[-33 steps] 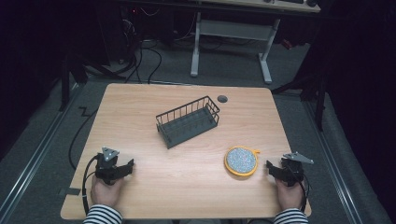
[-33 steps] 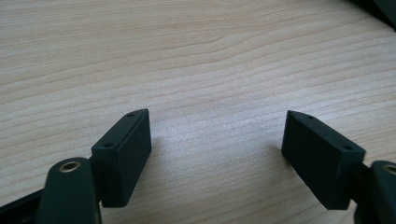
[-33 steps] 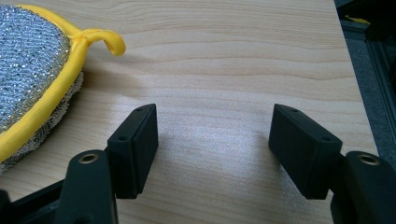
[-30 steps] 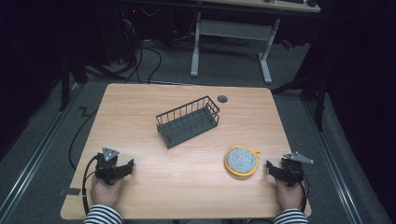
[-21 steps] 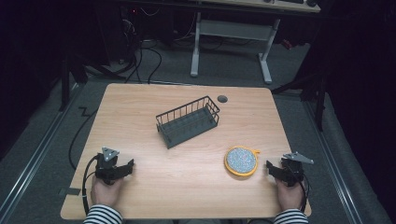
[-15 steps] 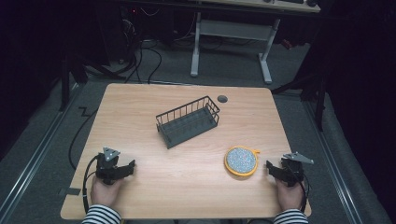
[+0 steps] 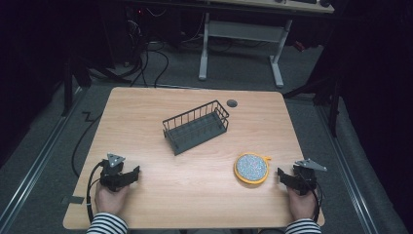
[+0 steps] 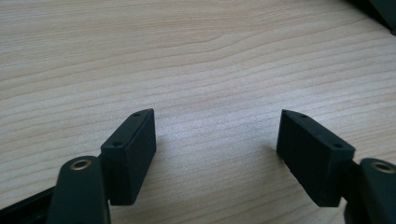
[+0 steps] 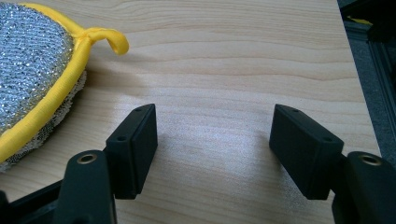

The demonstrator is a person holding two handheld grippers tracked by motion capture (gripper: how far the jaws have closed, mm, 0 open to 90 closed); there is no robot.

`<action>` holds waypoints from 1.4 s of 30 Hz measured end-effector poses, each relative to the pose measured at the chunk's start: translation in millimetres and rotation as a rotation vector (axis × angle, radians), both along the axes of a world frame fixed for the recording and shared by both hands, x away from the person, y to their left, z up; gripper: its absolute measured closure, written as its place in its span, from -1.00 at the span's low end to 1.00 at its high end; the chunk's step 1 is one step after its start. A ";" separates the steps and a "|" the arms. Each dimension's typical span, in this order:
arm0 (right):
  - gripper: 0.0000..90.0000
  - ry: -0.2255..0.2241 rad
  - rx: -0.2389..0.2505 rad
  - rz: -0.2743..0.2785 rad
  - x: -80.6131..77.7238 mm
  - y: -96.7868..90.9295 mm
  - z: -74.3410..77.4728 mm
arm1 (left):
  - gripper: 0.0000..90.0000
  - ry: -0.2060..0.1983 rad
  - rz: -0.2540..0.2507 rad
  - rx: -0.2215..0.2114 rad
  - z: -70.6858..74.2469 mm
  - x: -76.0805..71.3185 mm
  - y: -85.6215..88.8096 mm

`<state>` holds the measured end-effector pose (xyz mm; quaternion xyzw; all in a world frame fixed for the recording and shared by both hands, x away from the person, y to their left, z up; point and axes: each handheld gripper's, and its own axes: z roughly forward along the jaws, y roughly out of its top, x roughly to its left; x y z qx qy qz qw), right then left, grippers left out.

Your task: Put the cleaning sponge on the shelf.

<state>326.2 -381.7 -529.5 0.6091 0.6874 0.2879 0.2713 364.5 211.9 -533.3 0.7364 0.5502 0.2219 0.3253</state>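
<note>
A round scouring pad (image 7: 252,167) with a silver glittery face, yellow rim and small yellow loop lies at the table's front right. It also fills the left edge of the right gripper view (image 9: 32,70). My right gripper (image 7: 283,176) rests on the table just right of the pad, open, nothing between its jaws (image 9: 212,140). A dark wire basket (image 7: 196,126) stands empty near the table's middle, set at a slant. My left gripper (image 7: 134,171) rests at the front left, open over bare wood (image 8: 217,144), well apart from both things.
The light wooden table (image 7: 146,112) has a small dark grommet (image 7: 232,103) at its back edge. A white desk frame (image 7: 241,34) and cables (image 7: 151,48) stand on the floor behind. The table's right edge (image 9: 355,70) runs close to my right gripper.
</note>
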 end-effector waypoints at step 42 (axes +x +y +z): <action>-0.29 0.001 0.011 0.008 -0.3 0.2 0.0 | -0.35 0.008 -0.166 -0.116 80.6 27.7 -50.7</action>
